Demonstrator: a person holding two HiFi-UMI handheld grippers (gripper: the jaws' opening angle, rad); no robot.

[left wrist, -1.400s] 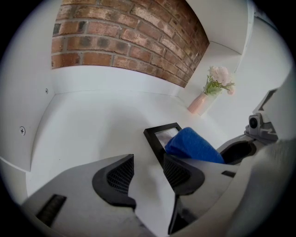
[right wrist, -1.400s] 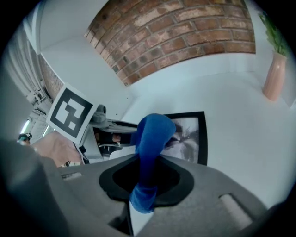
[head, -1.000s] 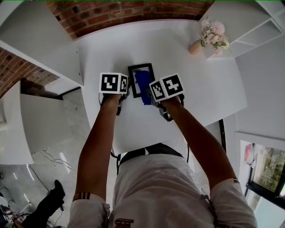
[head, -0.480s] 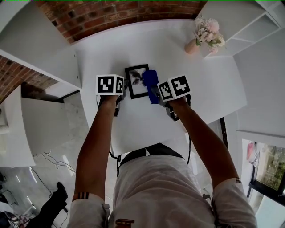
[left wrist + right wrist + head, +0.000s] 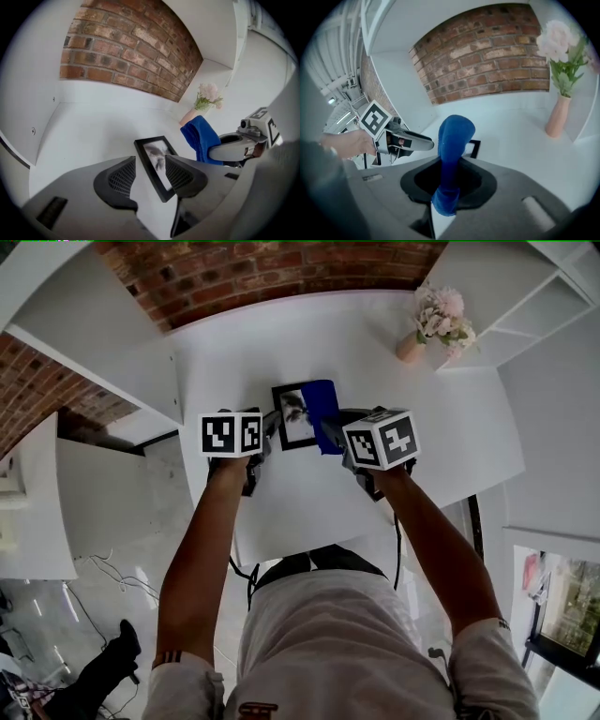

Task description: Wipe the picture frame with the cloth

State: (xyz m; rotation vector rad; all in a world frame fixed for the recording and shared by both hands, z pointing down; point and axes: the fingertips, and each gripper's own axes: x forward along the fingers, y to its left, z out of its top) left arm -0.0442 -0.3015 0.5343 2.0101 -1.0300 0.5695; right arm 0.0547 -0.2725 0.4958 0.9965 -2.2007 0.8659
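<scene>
The change I care about is where the blue cloth (image 5: 325,418) sits. A second ago it lay down the middle of the glass. Half a second ago it had slid towards the right border. Now it covers the right-hand strip of the picture frame (image 5: 292,418), and the left part of the print shows clear. I read that as one sideways stroke across the face, just reaching its end.

The right tool (image 5: 449,185) is clamped on the cloth. The fabric rises from between its jaws and folds over at the top, with a corner of the frame peeking out behind it.

The left tool (image 5: 151,164) has its jaws drawn in on either side of the frame's near corner. One pad lies against the picture face, and as far as I can judge it is gripping the frame to steady it. The frame has barely shifted through the stroke, so that hold seems to be working.

The frame stands near the middle of the white worktop (image 5: 234,352), well apart from the vase of pink flowers (image 5: 436,320) at the far right corner.

By my judgement the wipe is under way but not finished. The left border and the outer edges probably still need a pass, so the cloth should come back across.
</scene>
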